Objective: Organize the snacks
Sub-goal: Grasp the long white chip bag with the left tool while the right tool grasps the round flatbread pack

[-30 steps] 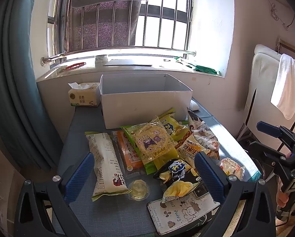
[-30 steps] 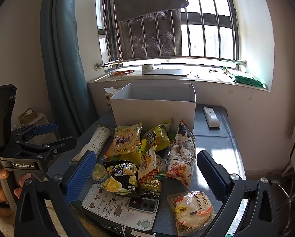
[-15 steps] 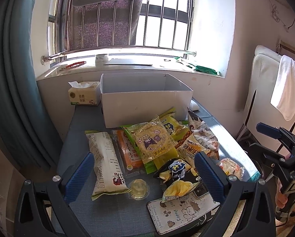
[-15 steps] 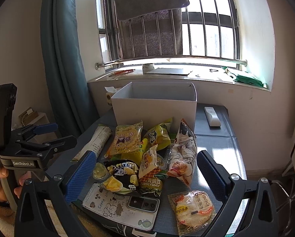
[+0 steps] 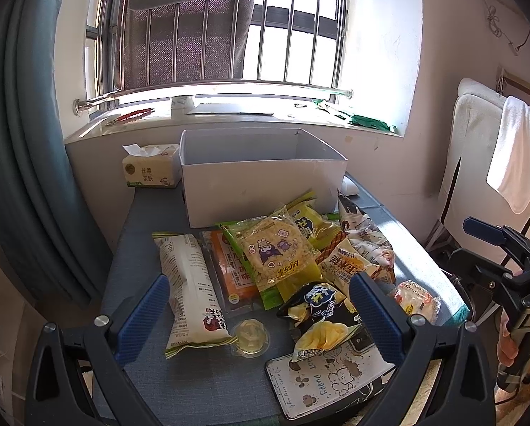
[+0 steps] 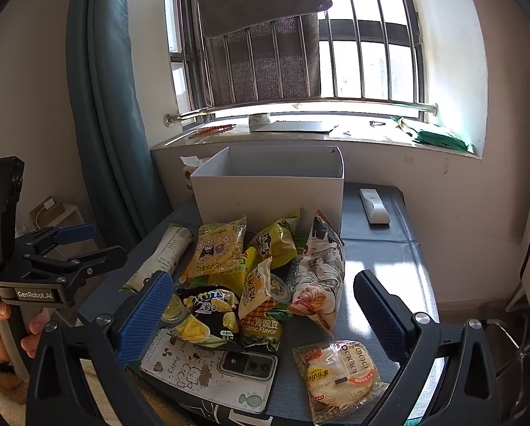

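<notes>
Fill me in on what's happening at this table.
A person holds a gripper in each hand over a pile of snack packets on a blue table. Both the left gripper and the right gripper are open and holding nothing. The white box behind the pile shows no snacks in the part visible. A phone lies at the near edge, partly under a black chip bag. No sorting shows yet.

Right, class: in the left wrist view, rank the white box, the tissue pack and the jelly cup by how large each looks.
1. White box, largest by far.
2. Tissue pack.
3. Jelly cup, smallest, though it lies much nearer the camera than the other two, so its real size is smaller still.
</notes>
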The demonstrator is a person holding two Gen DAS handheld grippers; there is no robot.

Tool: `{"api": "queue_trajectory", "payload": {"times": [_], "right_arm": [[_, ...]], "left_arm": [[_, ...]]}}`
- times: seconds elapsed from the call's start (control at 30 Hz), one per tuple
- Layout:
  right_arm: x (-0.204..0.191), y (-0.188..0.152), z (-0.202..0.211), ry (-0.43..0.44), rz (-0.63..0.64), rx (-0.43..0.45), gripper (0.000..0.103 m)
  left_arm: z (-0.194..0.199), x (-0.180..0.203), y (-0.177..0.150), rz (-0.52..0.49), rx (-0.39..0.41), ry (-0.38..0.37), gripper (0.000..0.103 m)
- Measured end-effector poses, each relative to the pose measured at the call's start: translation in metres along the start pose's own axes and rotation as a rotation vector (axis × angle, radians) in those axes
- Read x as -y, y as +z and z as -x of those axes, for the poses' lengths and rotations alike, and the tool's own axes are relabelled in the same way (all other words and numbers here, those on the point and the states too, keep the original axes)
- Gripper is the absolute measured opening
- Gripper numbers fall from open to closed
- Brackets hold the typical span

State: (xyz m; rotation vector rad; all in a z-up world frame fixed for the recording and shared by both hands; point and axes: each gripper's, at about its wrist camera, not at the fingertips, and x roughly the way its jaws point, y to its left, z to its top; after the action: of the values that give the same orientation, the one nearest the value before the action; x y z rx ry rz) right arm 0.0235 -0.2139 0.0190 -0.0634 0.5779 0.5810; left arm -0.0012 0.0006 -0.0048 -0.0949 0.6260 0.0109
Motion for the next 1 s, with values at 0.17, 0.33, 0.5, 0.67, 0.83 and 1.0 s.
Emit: {"api": "queue_trajectory", "payload": {"times": [0.17, 0.33, 0.5, 0.67, 0.83, 1.0], "right_arm": [[0.022, -0.004, -0.008, -0.064, 0.062, -0.052, 0.103], [0.057, -0.029, -0.037, -0.093, 0.072, -0.226, 0.103], [0.072, -0.066, -0.055, -0.105, 0.069, -0.341, 0.103], [0.077, -0.086, -0.074, -0.092, 0.064, -0.380, 0.103], [0.078, -0.095, -0.088, -0.062, 0.092, -0.411, 0.085], [0.077, -0.097, -0.083, -0.057, 0.089, -0.397, 0.079]], "left_arm": [[0.000, -0.005, -0.002, 0.000, -0.004, 0.010, 0.103], [-0.005, -0.016, -0.010, 0.029, -0.025, 0.013, 0.103], [-0.017, -0.031, -0.023, 0.060, -0.073, 0.047, 0.103], [-0.031, -0.045, -0.031, 0.106, -0.126, 0.052, 0.103], [-0.046, -0.055, -0.031, 0.120, -0.160, 0.065, 0.103], [-0.084, -0.068, -0.025, 0.133, -0.248, 0.084, 0.103]]}}
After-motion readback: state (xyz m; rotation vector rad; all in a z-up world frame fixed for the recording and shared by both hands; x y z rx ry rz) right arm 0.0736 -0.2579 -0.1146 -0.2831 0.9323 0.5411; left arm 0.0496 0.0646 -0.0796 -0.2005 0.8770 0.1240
